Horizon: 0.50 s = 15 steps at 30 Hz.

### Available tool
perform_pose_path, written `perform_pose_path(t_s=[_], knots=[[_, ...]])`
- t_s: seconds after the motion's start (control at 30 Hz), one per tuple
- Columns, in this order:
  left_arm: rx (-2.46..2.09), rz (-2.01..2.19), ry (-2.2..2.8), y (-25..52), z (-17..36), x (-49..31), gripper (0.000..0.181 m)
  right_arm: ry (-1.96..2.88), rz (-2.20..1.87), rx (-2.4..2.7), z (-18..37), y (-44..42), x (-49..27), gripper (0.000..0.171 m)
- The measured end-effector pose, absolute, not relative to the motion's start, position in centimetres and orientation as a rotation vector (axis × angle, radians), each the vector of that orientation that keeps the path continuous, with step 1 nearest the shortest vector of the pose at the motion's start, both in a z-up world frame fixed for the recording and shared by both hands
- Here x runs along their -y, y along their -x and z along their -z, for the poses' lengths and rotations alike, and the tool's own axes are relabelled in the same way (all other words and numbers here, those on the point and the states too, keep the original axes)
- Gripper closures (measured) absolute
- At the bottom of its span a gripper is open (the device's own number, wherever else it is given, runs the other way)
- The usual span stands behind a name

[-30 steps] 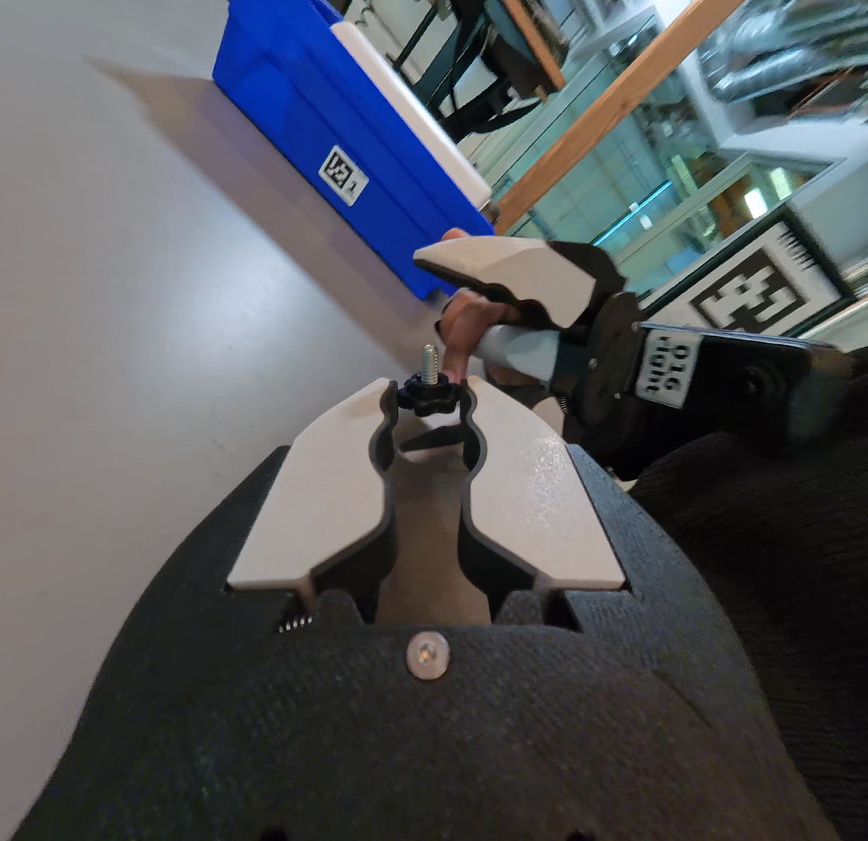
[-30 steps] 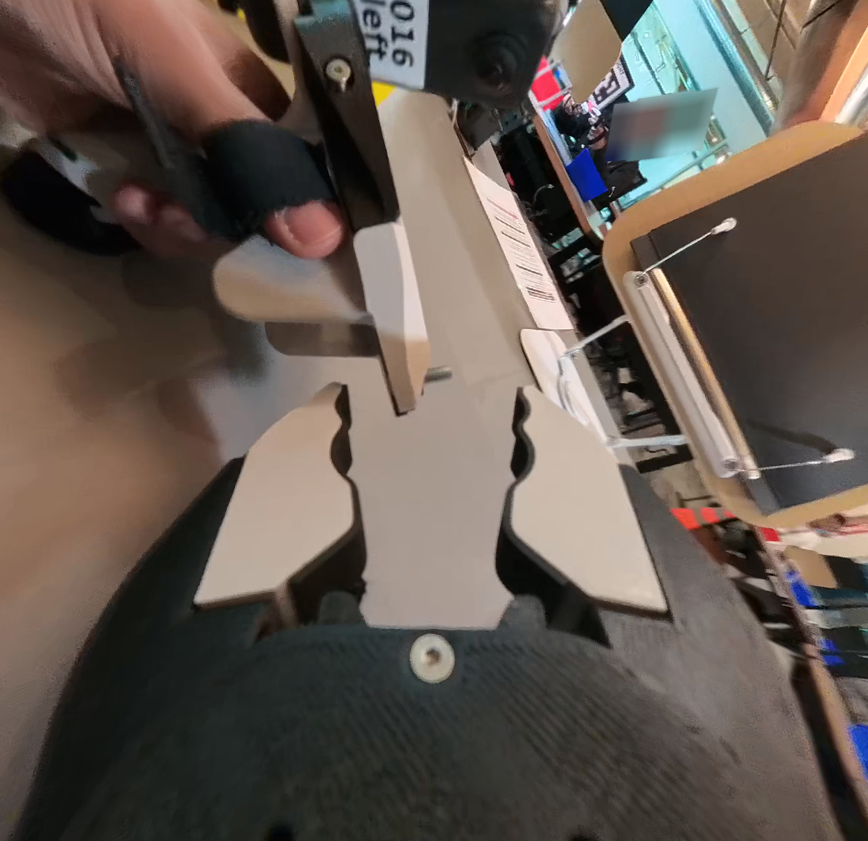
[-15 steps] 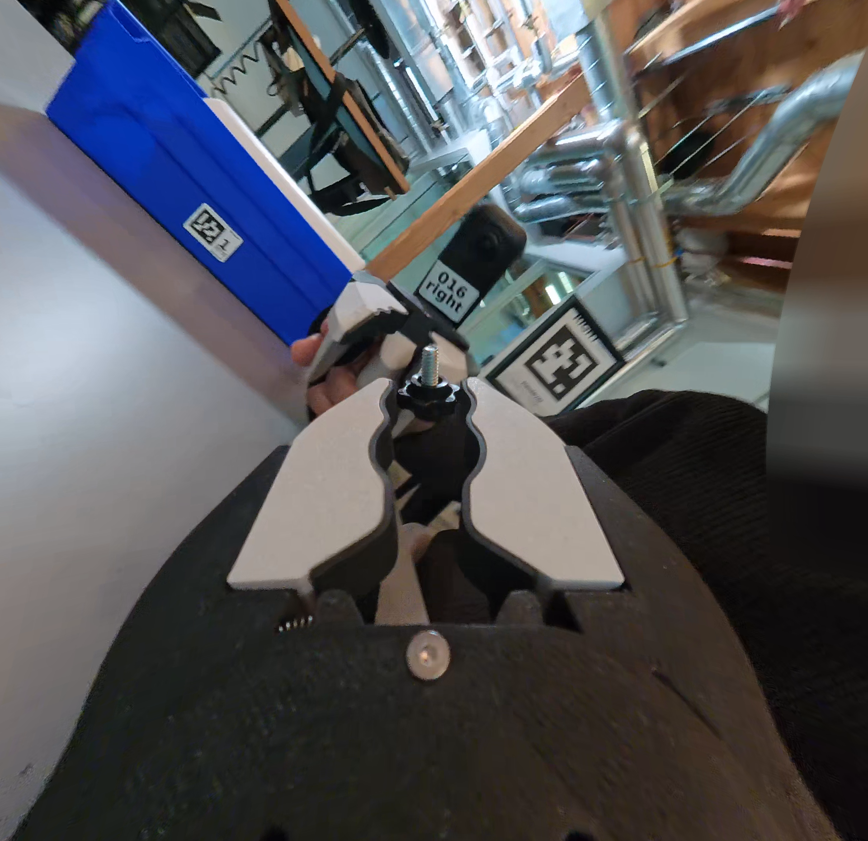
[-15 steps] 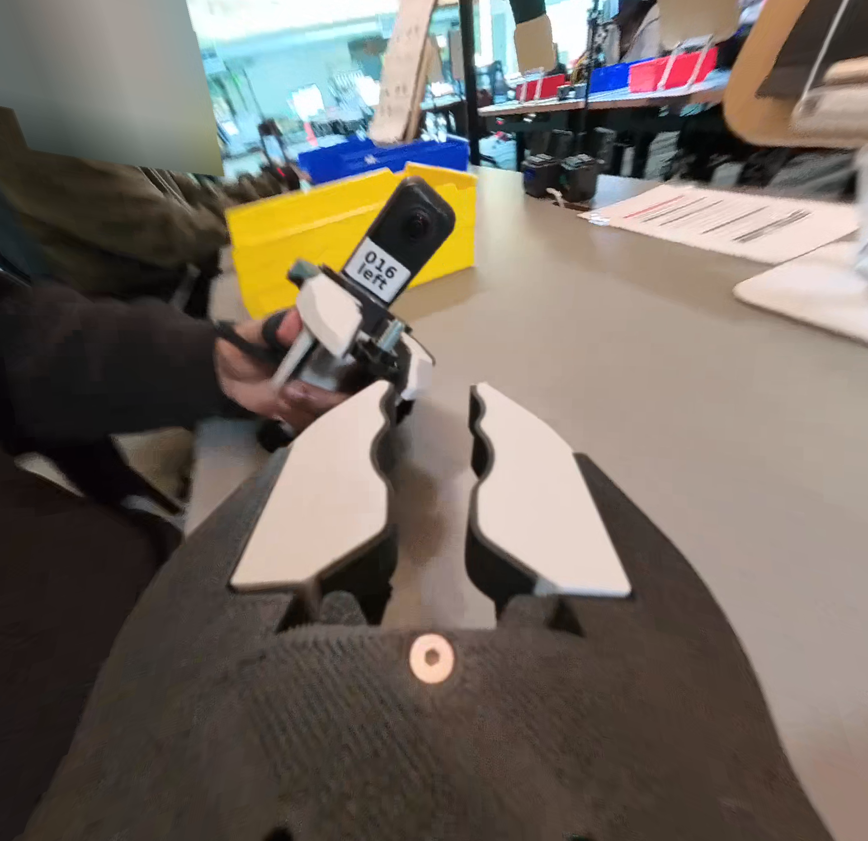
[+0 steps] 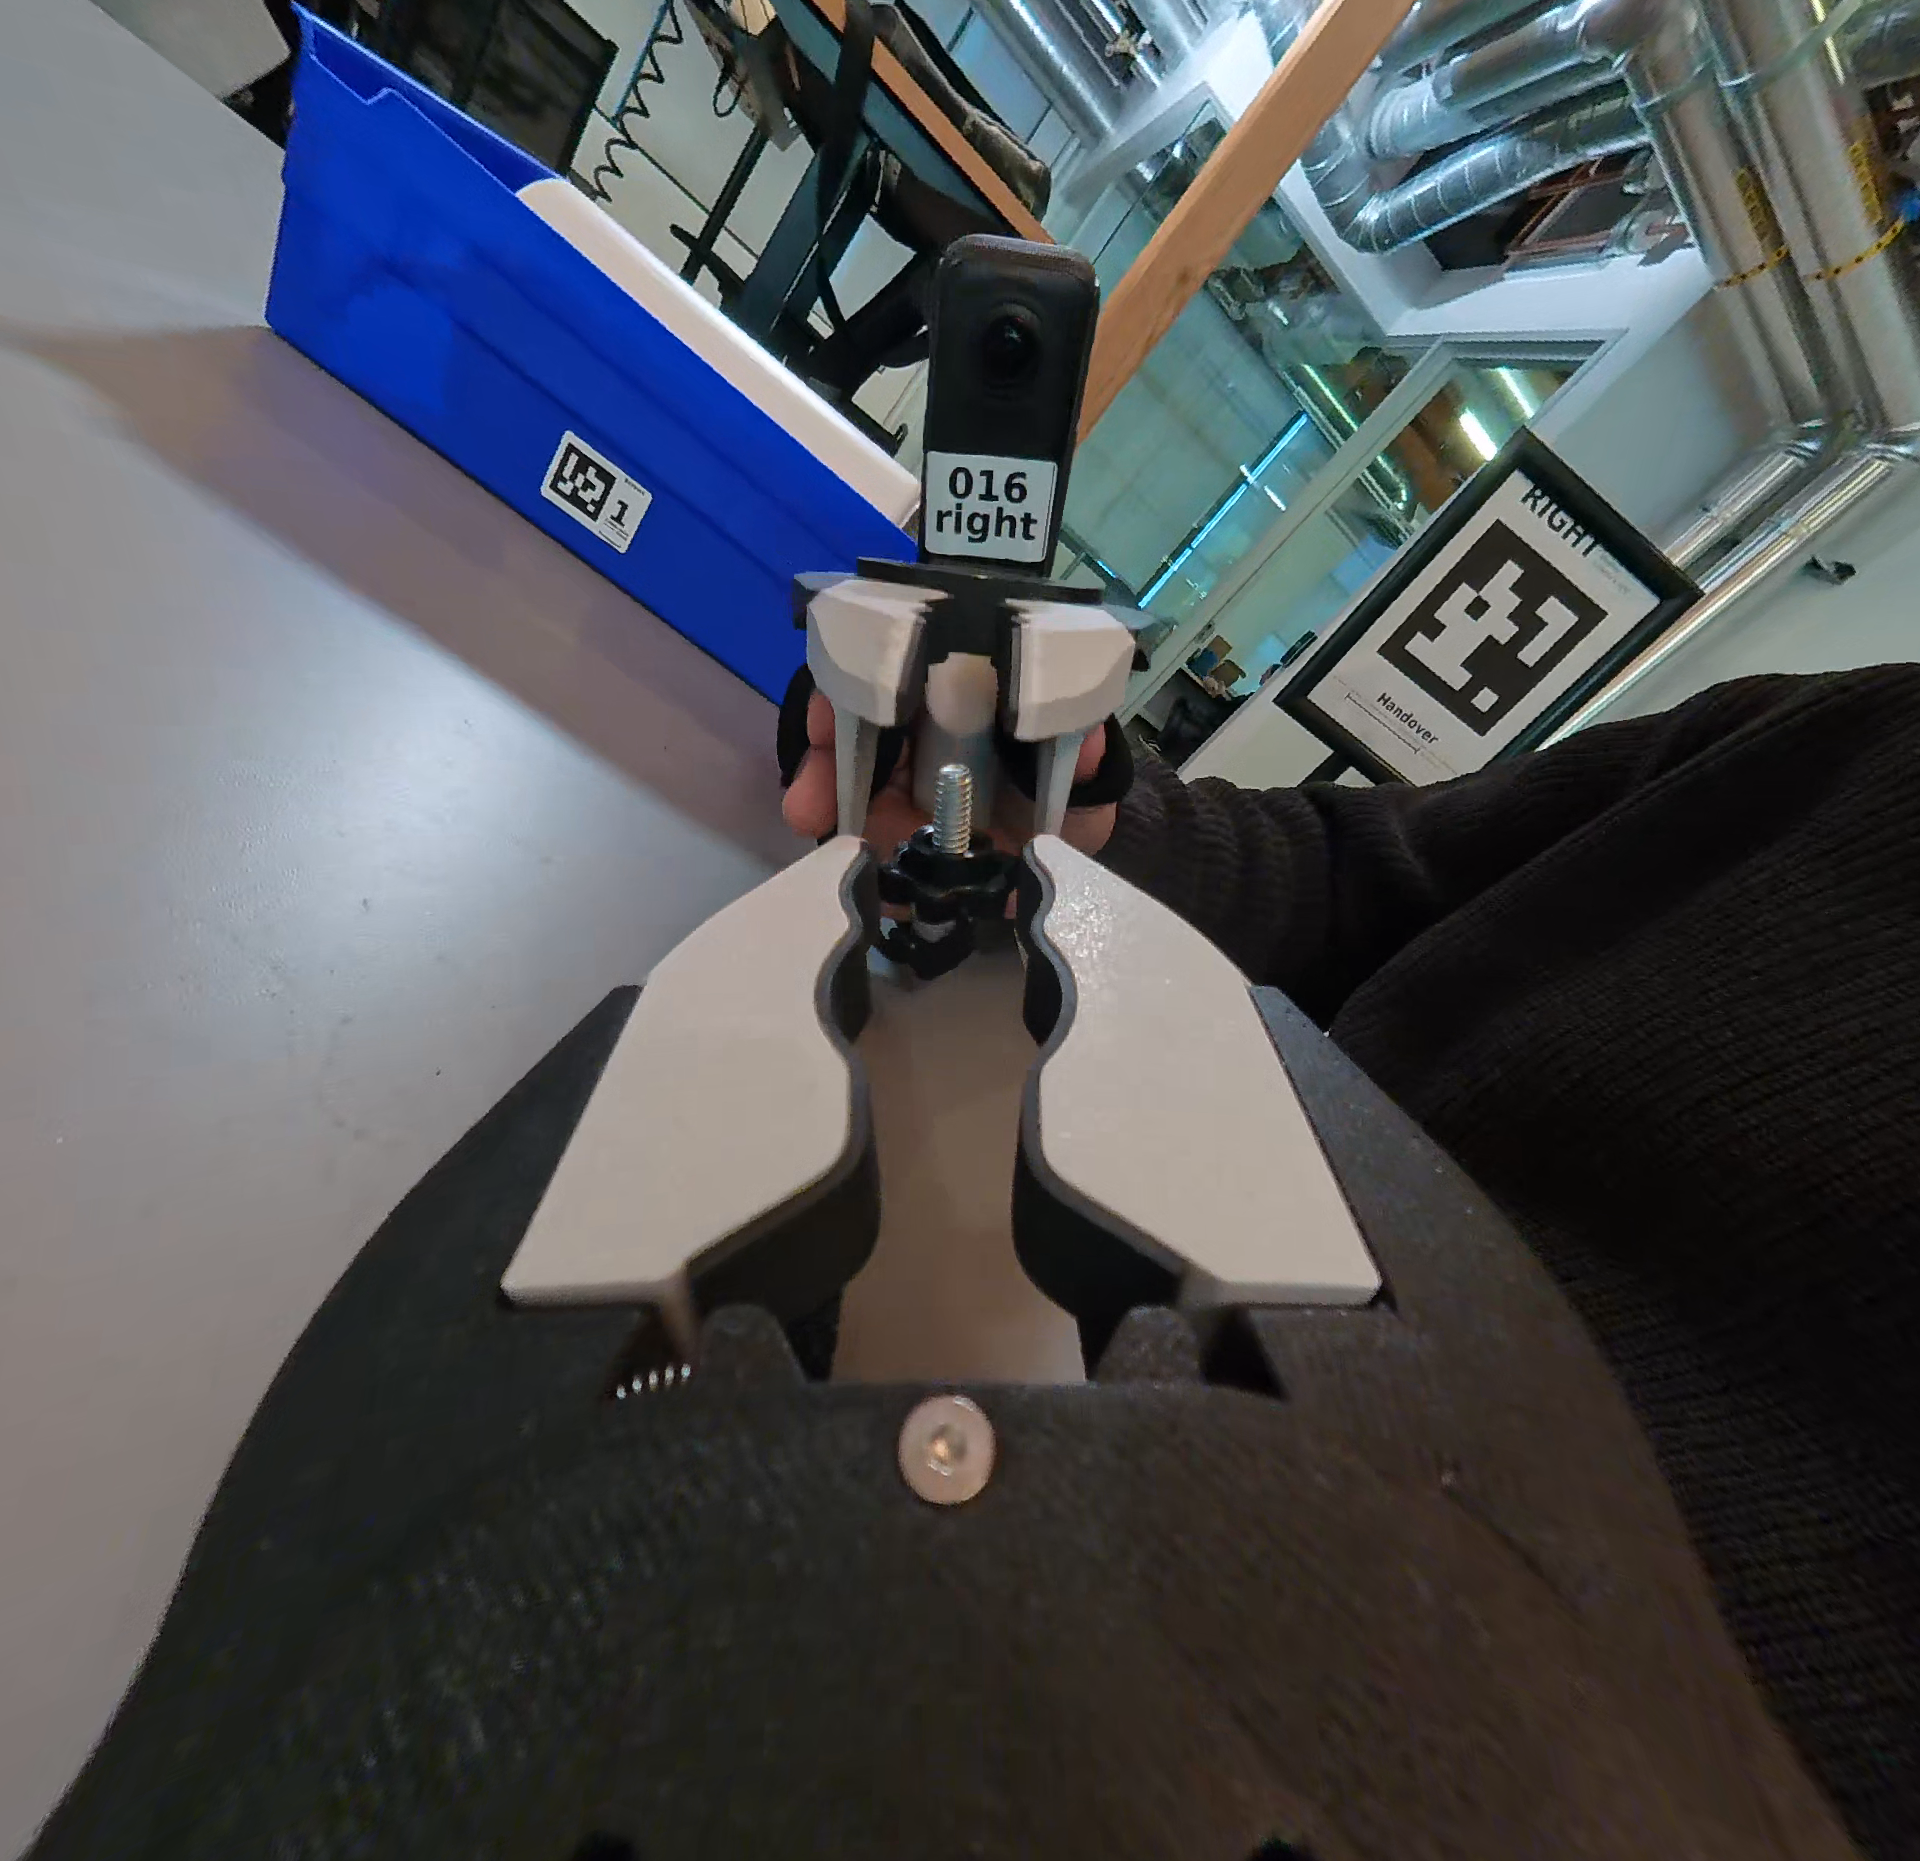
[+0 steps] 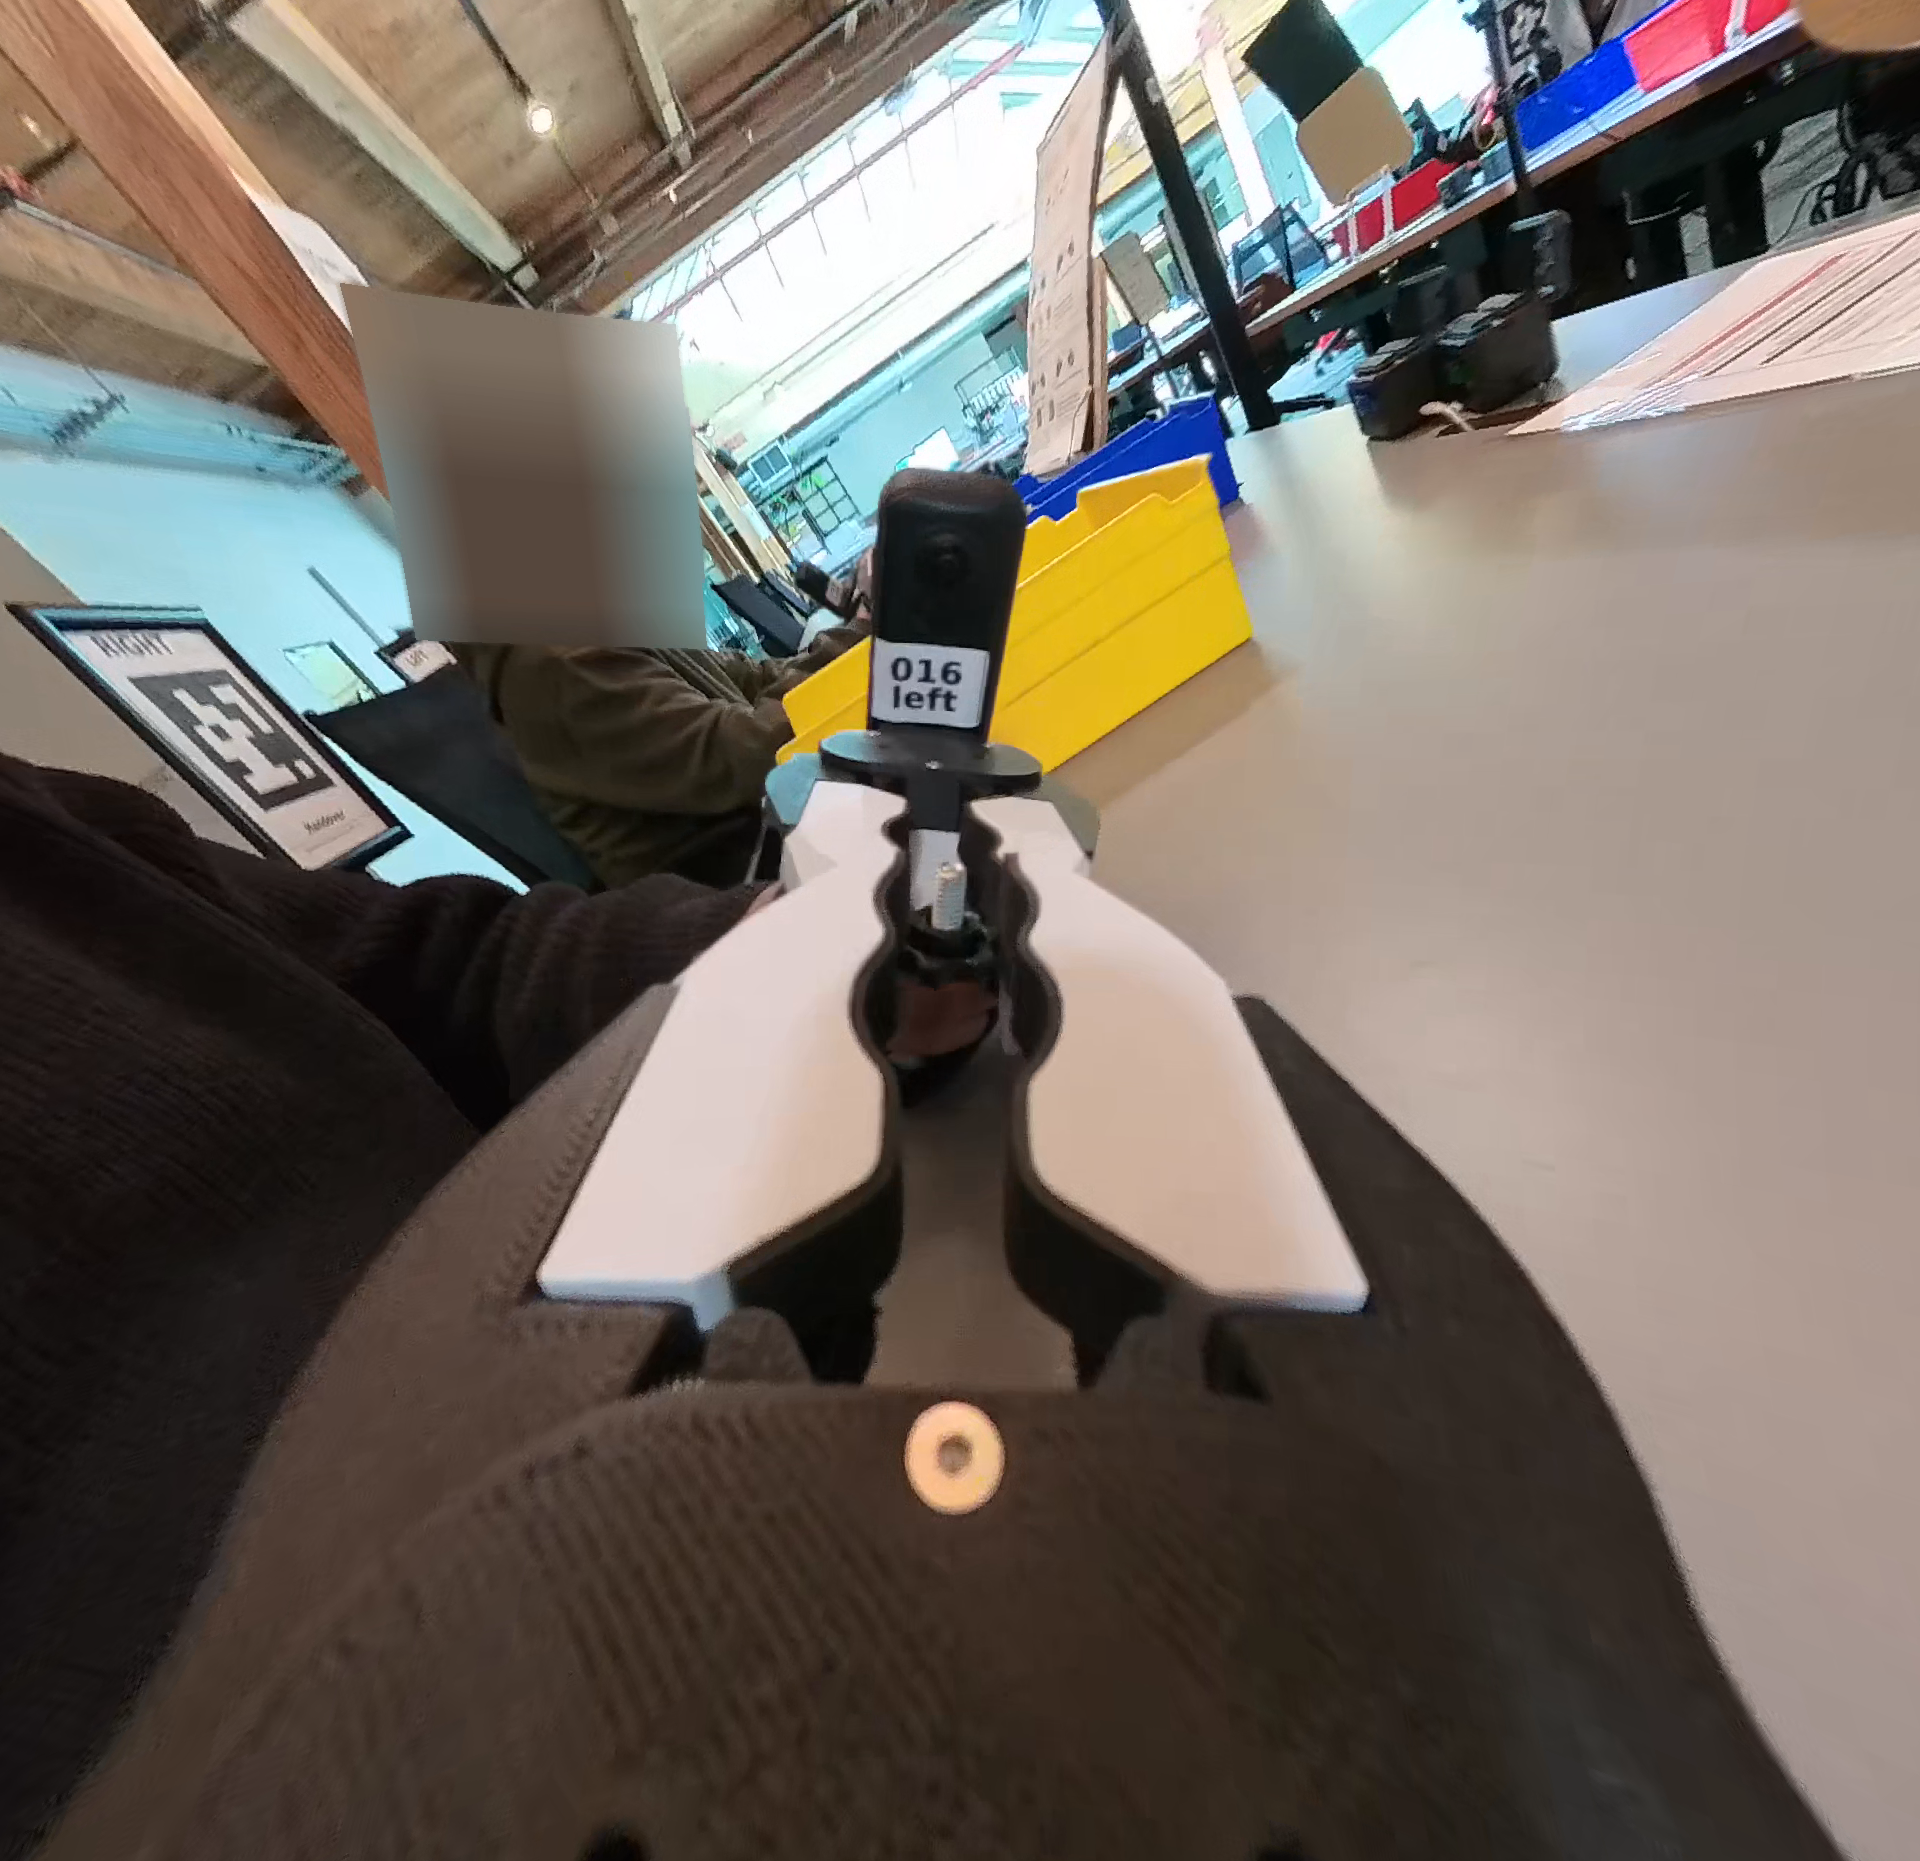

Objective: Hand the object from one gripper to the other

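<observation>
The left gripper (image 5: 943, 861) pinched a black star-shaped knob with a threaded steel stud (image 5: 940, 881), while the right gripper (image 6: 943, 855), slightly spread, faced it tip-to-tip above the grey bench (image 5: 260, 876).

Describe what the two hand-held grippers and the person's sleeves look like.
Both look alike. The left hand-held gripper and the right hand-held gripper each have a textured black body, a silver screw at its middle, and two flat pale grey fingers with wavy black inner edges. Each carries a black camera with a white sticker. The sleeves are dark ribbed knit.
</observation>
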State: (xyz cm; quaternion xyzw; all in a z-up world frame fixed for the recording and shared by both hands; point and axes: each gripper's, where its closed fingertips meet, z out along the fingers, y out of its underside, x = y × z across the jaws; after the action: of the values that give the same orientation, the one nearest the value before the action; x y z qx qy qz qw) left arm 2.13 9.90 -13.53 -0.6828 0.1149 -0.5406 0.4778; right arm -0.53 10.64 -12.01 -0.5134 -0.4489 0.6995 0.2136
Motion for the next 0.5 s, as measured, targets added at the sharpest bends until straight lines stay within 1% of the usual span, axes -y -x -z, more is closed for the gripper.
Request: perform_pose_path(t_s=[0.23, 0.33, 0.47, 0.5], knots=[[-0.345, 1.298, 1.676, -2.9, 13.6, -9.5, 0.155, 1.406, -1.889, 1.314, 12.5, 0.9, -9.7, 0.158], [-0.344, 1.306, 1.682, -3.0, 13.8, -9.5, 0.155, 1.384, -1.889, 1.346, 12.5, 0.8, -9.2, 0.167], [-0.35, 1.304, 1.677, -3.0, 13.6, -9.5, 0.155, 1.366, -1.883, 1.36, 12.4, 0.6, -9.2, 0.167], [-0.348, 1.303, 1.675, -3.0, 13.6, -9.5, 0.155, 1.364, -1.884, 1.366, 12.4, 0.6, -9.2, 0.164]])
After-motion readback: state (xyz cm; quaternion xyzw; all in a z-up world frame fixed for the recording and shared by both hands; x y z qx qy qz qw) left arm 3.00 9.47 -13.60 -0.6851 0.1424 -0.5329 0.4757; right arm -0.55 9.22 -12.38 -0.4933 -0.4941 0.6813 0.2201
